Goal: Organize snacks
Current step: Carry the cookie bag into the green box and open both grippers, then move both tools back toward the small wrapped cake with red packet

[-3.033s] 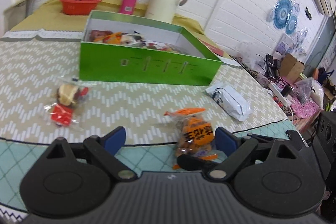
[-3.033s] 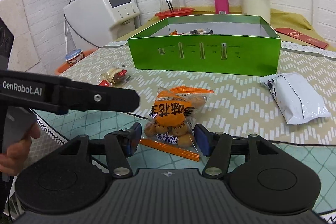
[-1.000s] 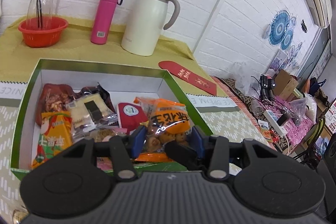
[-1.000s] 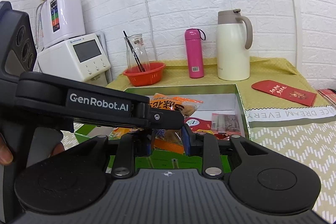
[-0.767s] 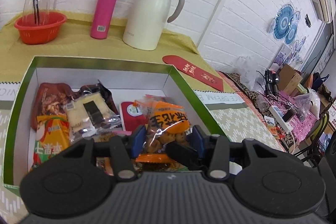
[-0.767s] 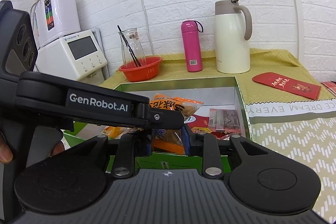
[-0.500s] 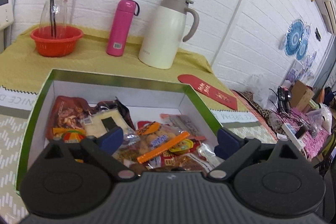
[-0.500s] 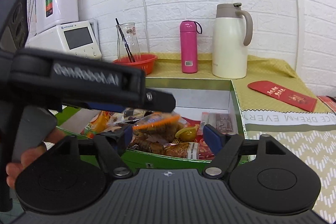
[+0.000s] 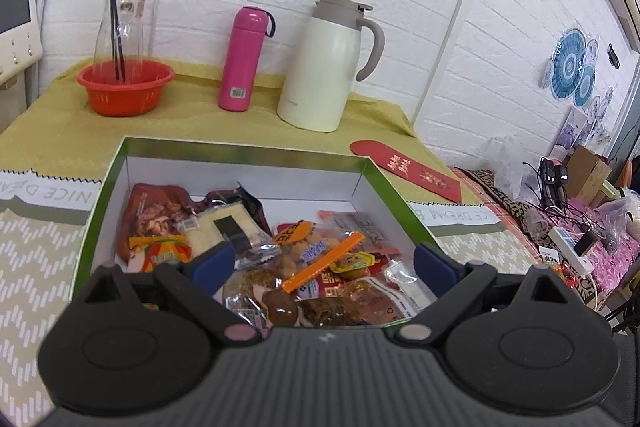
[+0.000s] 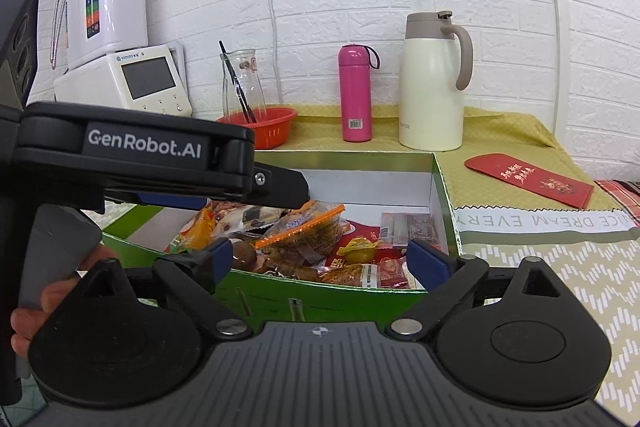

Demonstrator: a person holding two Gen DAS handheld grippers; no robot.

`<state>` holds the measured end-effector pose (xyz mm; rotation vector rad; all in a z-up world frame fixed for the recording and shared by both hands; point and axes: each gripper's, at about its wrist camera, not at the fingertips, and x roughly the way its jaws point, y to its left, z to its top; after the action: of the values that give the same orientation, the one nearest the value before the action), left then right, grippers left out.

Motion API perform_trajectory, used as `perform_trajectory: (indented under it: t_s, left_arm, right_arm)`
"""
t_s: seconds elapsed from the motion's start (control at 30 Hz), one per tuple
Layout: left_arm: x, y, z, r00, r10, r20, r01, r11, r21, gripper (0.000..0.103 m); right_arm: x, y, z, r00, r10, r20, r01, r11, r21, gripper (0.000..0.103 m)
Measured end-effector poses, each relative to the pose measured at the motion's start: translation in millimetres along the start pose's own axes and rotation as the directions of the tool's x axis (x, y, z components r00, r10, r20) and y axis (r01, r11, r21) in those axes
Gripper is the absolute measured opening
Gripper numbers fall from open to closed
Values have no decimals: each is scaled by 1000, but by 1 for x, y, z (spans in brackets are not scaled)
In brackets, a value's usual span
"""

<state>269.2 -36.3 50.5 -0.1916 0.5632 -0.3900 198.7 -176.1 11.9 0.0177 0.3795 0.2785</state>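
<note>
Inside the open green cardboard box (image 9: 404, 211) on the patterned desk (image 9: 36, 259), the orange-labelled clear bag of small round biscuits (image 9: 308, 251) lies on top of the heap of other wrapped snacks, its orange sealed strip slanting across it. The left gripper (image 9: 324, 263) hovers over the near edge of the box with its blue-padded fingers (image 9: 212, 263) spread wide, nothing between them; its jaws have just been opening, and the bag now rests free below. The right gripper (image 10: 320, 263) is likewise released, fingers (image 10: 424, 263) parted on either side of the same bag (image 10: 304, 227), seen from the box's front wall (image 10: 320, 299); its jaws too have just been opening.

The bag looks light and soft, a crinkly film pouch with loose, brittle contents, so a hard squeeze across the middle would likely crush the biscuits. The flat sealed ends should give the safest hold, though the glossy film may slip. It seems settled, leaning on its neighbours.

Behind the box stand a pink flask (image 9: 244, 59) and a cream jug (image 9: 332, 67).
</note>
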Motion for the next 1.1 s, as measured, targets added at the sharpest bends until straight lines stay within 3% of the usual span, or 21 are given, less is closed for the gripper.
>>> perform_trajectory:
  t_s: [0.33,0.5,0.6,0.77,0.87,1.1]
  left_arm:
    - [-44,-11,-11,999,24,25,-25,999,25,95]
    - [-74,-4,-27,999,36,27,-36,999,13,95]
    - [-94,9,-40,999,48,20,-47,998,-29,95]
    - [-116,38,-65,991,133,24,-131,989,-75,95]
    - [-117,62,-74,987,162,-17,-163,980,-115,95]
    - [-106,108,-83,985,155,-83,-167,971,-173,95]
  right_arm:
    - [-36,16,-7,1000,2,25,-2,1000,-16,103]
    - [-49,27,-20,1000,0,-9,-1,1000,-13,103]
    - [-54,34,-29,999,7,-38,-7,1000,-10,103]
    - [-54,55,-44,995,52,-89,-55,998,-34,103]
    - [-49,69,-50,989,89,-122,-95,995,-42,103]
    - [-39,99,-60,971,155,-180,-167,985,-50,103]
